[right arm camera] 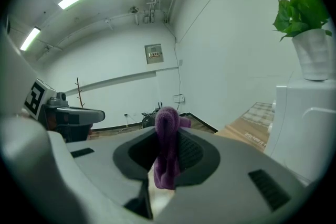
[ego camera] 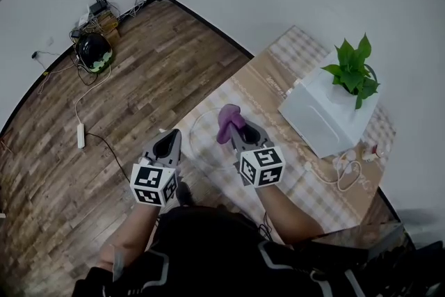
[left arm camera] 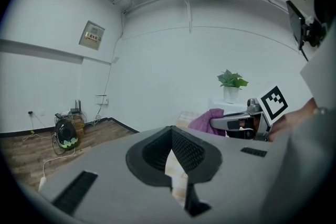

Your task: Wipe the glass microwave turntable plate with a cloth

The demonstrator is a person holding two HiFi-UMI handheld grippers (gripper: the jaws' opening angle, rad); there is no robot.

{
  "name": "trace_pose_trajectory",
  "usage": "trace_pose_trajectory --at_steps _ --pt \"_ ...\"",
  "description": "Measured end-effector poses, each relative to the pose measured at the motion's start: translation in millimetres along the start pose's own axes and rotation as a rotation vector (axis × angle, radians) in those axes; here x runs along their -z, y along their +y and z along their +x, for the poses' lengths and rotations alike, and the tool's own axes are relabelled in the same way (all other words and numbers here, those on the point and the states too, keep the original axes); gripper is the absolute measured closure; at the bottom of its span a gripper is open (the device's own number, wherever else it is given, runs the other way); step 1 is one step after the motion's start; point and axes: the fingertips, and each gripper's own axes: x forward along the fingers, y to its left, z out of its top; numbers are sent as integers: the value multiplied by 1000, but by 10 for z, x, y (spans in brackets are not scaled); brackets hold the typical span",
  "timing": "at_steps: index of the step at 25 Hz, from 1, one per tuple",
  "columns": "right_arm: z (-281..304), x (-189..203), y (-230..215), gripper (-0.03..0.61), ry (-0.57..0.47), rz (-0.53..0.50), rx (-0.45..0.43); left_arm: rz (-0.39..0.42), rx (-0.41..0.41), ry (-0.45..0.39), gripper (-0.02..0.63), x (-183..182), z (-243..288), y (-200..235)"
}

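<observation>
The glass plate [ego camera: 201, 144] lies flat on the counter [ego camera: 306, 191], on the checked covering near the counter's front-left edge. Its clear rim shows only as a faint circle in the head view.

Right tongs [ego camera: 236, 130]: clenched on the purple cloth [ego camera: 228, 120]. The right gripper view shows the cloth [right arm camera: 167, 165] pinched upright between the jaws, with a rounded fold standing past the tips and a short tail hanging below. Judgement: this grip leaves a soft pad of fabric as the leading surface, so fabric rather than hard jaw would meet the glass.

Left tongs [ego camera: 168, 142]: jaws drawn together, with nothing between them in the left gripper view [left arm camera: 170, 136]. They hang above the plate's left edge. Judgement: this position suits steadying the rim during wiping.

Both tongs are raised above the plate, and the cloth does not appear to touch the glass. Wiping appears not yet begun.

A white appliance [ego camera: 323, 115] carrying a potted plant [ego camera: 353, 69] stands to the right of the plate, well apart from it, leaving room for sweeping strokes.

Caution: the plate is smooth and loose, so it may slide toward the counter edge under sideways pressure.
</observation>
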Motion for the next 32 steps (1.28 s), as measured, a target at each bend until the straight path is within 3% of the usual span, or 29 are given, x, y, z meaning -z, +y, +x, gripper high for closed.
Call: trace_pose_trajectory --at_steps 17,32 --pt "1090 832 533 503 204 -143 -129 -61 -39 96 611 521 290 506" --pt "1609 1475 320 503 367 -226 -89 -74 -50 174 611 781 341 679"
